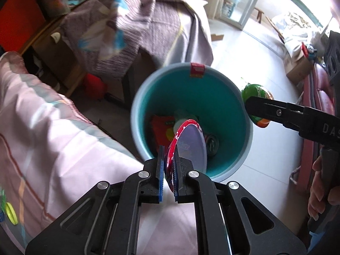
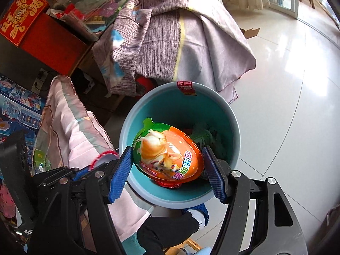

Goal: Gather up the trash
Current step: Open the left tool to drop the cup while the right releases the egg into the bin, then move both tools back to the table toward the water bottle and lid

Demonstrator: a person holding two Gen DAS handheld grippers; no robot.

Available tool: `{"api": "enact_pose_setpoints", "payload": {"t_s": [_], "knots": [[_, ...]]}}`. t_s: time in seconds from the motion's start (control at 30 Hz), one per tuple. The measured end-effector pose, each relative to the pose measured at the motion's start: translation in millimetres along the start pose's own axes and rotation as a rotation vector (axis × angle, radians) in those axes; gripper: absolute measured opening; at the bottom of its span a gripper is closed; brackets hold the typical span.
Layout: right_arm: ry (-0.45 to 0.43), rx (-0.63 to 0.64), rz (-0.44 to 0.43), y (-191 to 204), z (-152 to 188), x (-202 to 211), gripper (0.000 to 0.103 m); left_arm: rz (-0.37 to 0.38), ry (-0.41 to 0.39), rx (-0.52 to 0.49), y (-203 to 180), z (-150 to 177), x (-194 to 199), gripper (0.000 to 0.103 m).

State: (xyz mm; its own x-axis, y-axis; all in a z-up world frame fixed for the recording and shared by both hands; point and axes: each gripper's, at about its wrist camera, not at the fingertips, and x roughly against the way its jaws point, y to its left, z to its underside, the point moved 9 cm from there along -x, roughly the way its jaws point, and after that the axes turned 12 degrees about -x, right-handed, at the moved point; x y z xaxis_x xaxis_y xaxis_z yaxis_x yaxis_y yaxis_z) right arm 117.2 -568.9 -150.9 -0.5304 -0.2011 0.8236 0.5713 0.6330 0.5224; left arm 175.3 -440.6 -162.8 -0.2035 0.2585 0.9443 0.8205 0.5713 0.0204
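One teal bin [image 1: 192,97] stands on the pale tiled floor [image 2: 286,85], just beside a pink patterned bedcover [image 1: 53,131] on its left and near a purple cloth [image 2: 170,38] draped over furniture on the far side. A single red tag [image 1: 197,69] hangs over the bin's far rim.

Two grippers are over it. The left gripper [image 1: 169,165] has its fingers nearly pressed together, pinching the near edge of one flat red-rimmed oval lid [image 1: 190,144]; the lid stands on edge and reaches forward over the bin's near rim, above the opening. The right gripper [image 2: 167,170] has its fingers spread wide and clamped on either side of one orange and green egg-shaped package [image 2: 167,155] printed with a dog, which sits between the blue pads [image 2: 121,170] over the bin's opening. In the left wrist view this package appears at the bin's right rim.

Down in the bin lie a red wrapper [image 1: 162,129], a can [image 1: 212,144] and a green bottle [image 2: 201,138].
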Motion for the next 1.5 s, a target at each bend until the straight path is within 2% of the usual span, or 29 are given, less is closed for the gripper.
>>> {"api": "enact_pose_setpoints", "payload": {"t_s": [0.07,0.13,0.2,0.37,0.43,0.57,0.67,0.93,1.27,1.5], "knots": [[0.006,0.000,0.003,-0.2,0.7,-2.4,0.063,0.003,0.008,-0.001,-0.8,-0.2,-4.6,0.023],[0.012,0.002,0.008,-0.4,1.4,-4.7,0.064,0.002,0.007,0.002,0.0,1.6,-6.7,0.051],[0.016,0.005,0.016,0.1,1.8,-6.9,0.064,-0.010,-0.004,0.008,3.7,3.9,-5.6,0.061],[0.022,0.014,0.024,3.3,4.0,-10.0,0.064,-0.020,-0.013,0.039,14.7,12.1,0.2,0.073],[0.024,0.020,0.024,7.3,5.4,-11.1,0.064,-0.026,-0.026,0.051,19.0,16.8,5.3,0.084],[0.035,0.040,0.024,19.1,10.0,-13.4,0.065,-0.021,-0.049,0.066,21.9,23.3,14.9,0.089],[0.041,0.033,0.031,24.6,13.2,-13.7,0.073,-0.015,-0.058,0.080,25.2,30.7,21.1,0.091],[0.038,0.017,0.075,28.3,22.5,-6.3,0.079,-0.004,-0.080,0.101,32.7,45.8,36.5,0.092],[0.031,0.033,0.119,38.9,42.4,4.2,0.080,-0.019,-0.118,0.141,49.5,76.2,63.1,0.094],[0.070,0.119,0.116,80.0,65.3,-1.2,0.080,-0.048,-0.138,0.228,80.4,113.0,82.7,0.095]]}}
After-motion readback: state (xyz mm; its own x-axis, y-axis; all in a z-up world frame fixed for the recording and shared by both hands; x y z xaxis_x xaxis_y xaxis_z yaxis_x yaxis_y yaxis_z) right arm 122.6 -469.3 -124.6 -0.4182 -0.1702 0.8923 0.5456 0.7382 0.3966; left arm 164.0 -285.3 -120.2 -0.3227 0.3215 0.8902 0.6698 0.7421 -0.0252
